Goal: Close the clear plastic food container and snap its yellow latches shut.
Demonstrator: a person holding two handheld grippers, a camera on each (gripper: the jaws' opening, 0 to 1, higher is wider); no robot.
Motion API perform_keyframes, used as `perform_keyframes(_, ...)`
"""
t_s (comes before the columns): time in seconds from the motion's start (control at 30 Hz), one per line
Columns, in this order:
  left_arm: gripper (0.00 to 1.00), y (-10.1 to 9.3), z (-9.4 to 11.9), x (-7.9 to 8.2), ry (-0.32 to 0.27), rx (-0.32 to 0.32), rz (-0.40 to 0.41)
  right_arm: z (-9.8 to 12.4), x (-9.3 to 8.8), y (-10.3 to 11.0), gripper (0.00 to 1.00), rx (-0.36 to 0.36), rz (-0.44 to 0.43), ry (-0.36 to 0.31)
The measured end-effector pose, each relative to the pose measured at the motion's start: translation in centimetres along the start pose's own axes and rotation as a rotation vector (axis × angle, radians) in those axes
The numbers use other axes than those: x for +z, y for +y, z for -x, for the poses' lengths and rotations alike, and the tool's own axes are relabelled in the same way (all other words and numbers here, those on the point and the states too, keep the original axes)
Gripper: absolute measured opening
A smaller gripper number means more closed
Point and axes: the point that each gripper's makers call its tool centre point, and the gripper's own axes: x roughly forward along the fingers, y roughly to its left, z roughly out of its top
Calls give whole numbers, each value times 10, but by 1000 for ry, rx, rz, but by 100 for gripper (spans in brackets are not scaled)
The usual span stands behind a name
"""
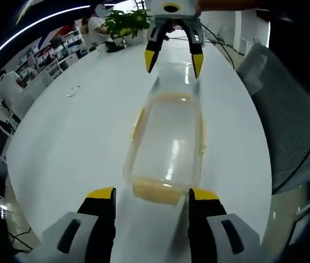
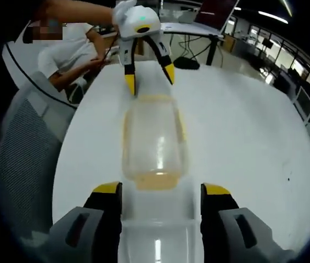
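Your left hand-held gripper sits with its jaws spread wide and nothing between them, the yellow-tipped fingers bracketing the near end of the clear plastic food container, which lies just ahead of the tips on the white surface. Your right hand-held gripper is likewise open and empty, its fingers either side of the opposite short end of the same container, so the two tools face each other along its length, each showing at the far end of the other's view. Between your right jaws a clear panel, probably the lid, runs back toward you from the container's rim; whether it is hinged down or only lying there you cannot tell from here. A yellow latch shows at the end nearest your left tips, and another yellow latch at the end nearest your right tips; both look unsnapped, though the blur leaves that uncertain. You appear to be lining up to seat the lid and press the end latches. Next, bring one set of tips onto a latch and push it against the container wall while the other steadies the far end, since the light tub will likely skate on this smooth surface. Beyond it, a mesh chair stands beside the surface and a potted plant far ahead.
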Motion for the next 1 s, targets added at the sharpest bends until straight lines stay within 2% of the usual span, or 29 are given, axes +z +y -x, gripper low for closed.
perform_keyframes(0.33,45,-2,-7,-8,53,-55,-59,-17,-7,-1,50,19,32,50)
perform_keyframes(0.63,40,-5,-14,-8,76,-83,-99,-30,-7,0,45,32,35,81)
perform_keyframes(0.77,40,-7,-14,-5,85,-96,-116,-36,-11,-2,44,25,49,127)
perform_keyframes(1.0,38,-12,-14,-4,106,-139,-130,-38,-16,-3,42,50,43,157)
